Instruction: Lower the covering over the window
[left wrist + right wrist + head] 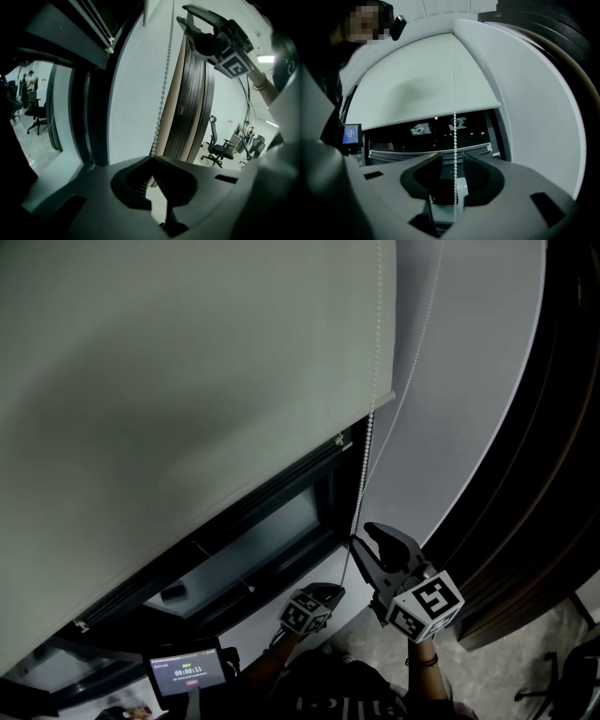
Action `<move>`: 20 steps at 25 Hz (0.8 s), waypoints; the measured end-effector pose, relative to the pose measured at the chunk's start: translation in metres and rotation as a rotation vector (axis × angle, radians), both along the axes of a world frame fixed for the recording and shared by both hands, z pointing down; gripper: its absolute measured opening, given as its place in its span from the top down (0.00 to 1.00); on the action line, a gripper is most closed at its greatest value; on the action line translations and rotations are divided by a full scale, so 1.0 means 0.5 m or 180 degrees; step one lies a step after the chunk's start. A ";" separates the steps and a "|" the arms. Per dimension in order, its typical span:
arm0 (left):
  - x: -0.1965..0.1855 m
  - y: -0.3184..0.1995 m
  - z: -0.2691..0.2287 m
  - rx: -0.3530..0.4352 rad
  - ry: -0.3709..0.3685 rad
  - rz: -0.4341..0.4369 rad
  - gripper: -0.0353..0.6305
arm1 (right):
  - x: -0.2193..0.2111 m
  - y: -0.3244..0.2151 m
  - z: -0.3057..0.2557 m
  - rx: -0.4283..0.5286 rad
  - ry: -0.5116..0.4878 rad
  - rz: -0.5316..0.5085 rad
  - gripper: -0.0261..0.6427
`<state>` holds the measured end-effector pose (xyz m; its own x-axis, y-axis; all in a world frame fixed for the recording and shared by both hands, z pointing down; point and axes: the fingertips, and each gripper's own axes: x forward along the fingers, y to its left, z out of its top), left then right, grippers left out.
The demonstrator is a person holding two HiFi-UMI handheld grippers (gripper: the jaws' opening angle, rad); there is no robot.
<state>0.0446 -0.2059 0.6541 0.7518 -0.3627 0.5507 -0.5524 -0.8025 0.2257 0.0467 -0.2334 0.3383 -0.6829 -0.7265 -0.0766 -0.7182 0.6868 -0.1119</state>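
A pale grey roller blind (187, 381) covers most of the window, and its bottom edge leaves a dark strip of glass (262, 540) uncovered. A white bead chain (370, 442) hangs down beside the blind's right edge. My right gripper (367, 540) is the higher one. It is open, with the chain (454, 136) running free between its jaws (453, 161). My left gripper (323, 594) sits lower and to the left, shut on the chain (164, 84) where the beads enter its toothed pads (151, 165). The left gripper view shows the right gripper (185, 14) above.
A grey wall strip (469, 362) stands right of the chain, and beyond it are dark curved panels (525, 474). A small lit screen (187, 671) is at the bottom left. Office chairs (218, 147) show far off in the room.
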 end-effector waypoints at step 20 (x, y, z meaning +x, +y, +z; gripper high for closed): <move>0.028 0.005 -0.016 -0.0242 0.0443 -0.0179 0.94 | 0.027 -0.078 -0.060 0.0331 -0.0150 0.0489 0.93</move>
